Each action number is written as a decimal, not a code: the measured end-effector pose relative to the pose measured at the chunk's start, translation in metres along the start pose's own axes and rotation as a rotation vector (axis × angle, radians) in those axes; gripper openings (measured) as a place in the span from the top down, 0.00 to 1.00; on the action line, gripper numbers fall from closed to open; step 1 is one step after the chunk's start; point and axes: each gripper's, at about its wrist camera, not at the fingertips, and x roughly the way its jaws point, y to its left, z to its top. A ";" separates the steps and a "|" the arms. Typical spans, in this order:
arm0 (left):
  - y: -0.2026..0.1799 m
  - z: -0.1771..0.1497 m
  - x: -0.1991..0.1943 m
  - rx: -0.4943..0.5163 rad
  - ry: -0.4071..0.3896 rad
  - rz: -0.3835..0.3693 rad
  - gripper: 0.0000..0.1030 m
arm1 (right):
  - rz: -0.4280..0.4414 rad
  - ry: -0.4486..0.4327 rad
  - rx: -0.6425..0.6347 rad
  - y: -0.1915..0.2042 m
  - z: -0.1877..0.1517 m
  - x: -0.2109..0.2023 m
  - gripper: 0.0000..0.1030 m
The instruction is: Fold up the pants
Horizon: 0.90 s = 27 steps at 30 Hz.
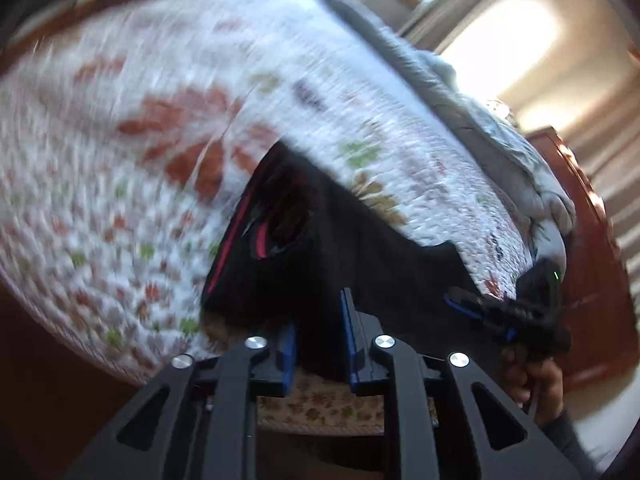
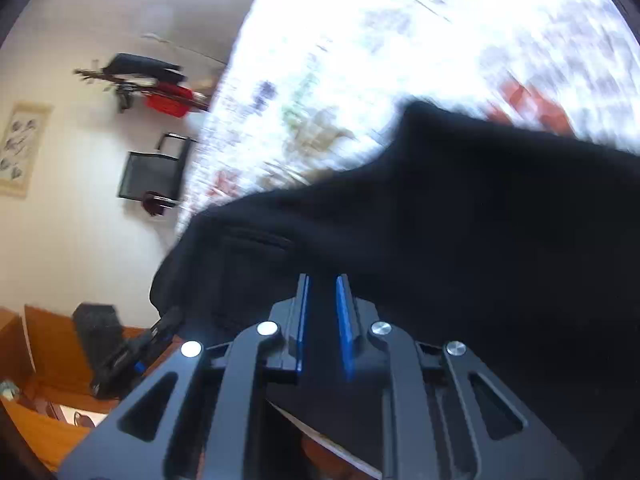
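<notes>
Just one pair of black pants (image 1: 320, 248), two grippers' fingers (image 1: 354, 340) clamped on it

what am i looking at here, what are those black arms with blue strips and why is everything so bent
No robot here: a person holds a two-fingered tool in each hand. Each picture comes from a wide-angle camera on one tool, looking along its fingers, which bends the scene.

In the left view, the left tool has its blue pads on an edge of the black pants, which lie on a floral quilt covering a bed. The other tool shows at the right, in a hand.

In the right view, the right tool is nearly closed with dark cloth between its pads. Both pictures are blurred.
</notes>
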 end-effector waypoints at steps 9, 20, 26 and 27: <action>-0.068 0.033 -0.011 0.191 -0.121 0.154 0.29 | -0.112 0.032 0.033 -0.031 0.029 0.022 0.86; -0.009 -0.009 0.087 0.141 0.140 0.118 0.27 | -0.148 -0.393 0.339 -0.238 -0.040 -0.258 0.83; -0.018 -0.014 0.086 0.250 0.124 0.142 0.23 | -0.064 -0.554 0.365 -0.273 -0.091 -0.326 0.51; -0.016 -0.015 0.083 0.248 0.118 0.119 0.22 | -0.063 -0.601 0.371 -0.277 -0.103 -0.346 0.51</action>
